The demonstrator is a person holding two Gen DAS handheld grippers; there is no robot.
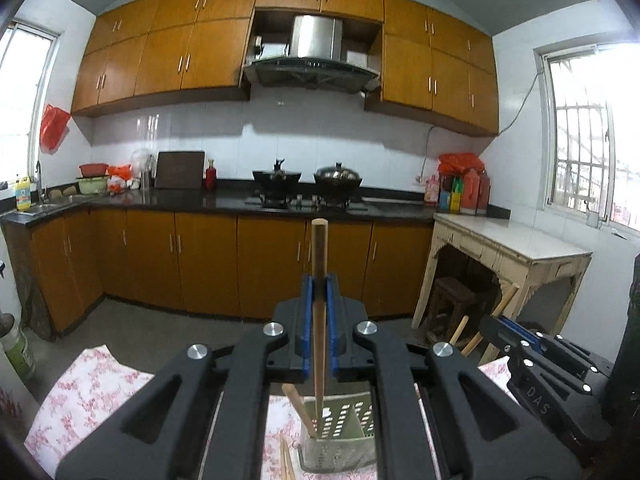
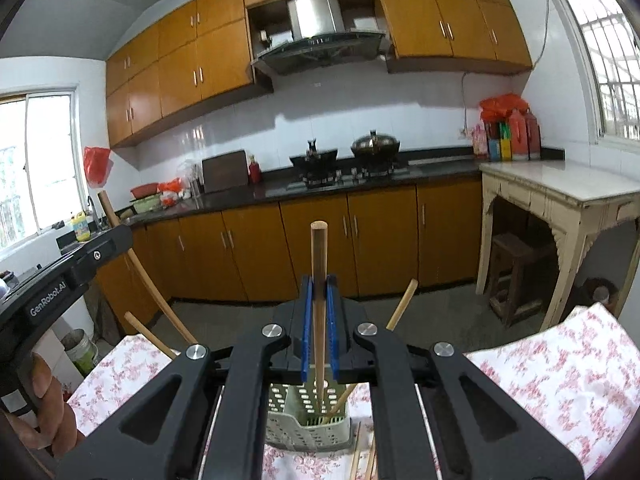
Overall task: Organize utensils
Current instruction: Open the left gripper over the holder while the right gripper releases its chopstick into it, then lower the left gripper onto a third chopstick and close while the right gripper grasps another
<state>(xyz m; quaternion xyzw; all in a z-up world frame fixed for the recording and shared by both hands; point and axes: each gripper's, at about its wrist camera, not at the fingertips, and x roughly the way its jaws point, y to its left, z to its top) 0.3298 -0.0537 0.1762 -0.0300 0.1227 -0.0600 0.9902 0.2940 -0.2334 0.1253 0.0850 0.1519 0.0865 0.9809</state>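
My left gripper [image 1: 319,280] is shut on a wooden chopstick [image 1: 319,248], held upright with its lower end inside a pale green perforated utensil holder [image 1: 340,436]. My right gripper [image 2: 319,280] is shut on another wooden chopstick [image 2: 319,252], upright, its lower end in the same holder [image 2: 308,420]. Other chopsticks lean in the holder [image 1: 298,404] [image 2: 402,304]. Loose chopsticks lie on the floral tablecloth beside the holder [image 2: 356,456]. The right gripper's body shows at the right of the left wrist view [image 1: 516,328]; the left gripper's body shows at the left of the right wrist view [image 2: 76,264].
The holder stands on a table with a pink floral cloth [image 2: 560,376]. Beyond are orange kitchen cabinets [image 1: 208,264], a dark counter with two woks on a stove [image 1: 308,184], and a cream side table [image 1: 516,244] with a stool under it.
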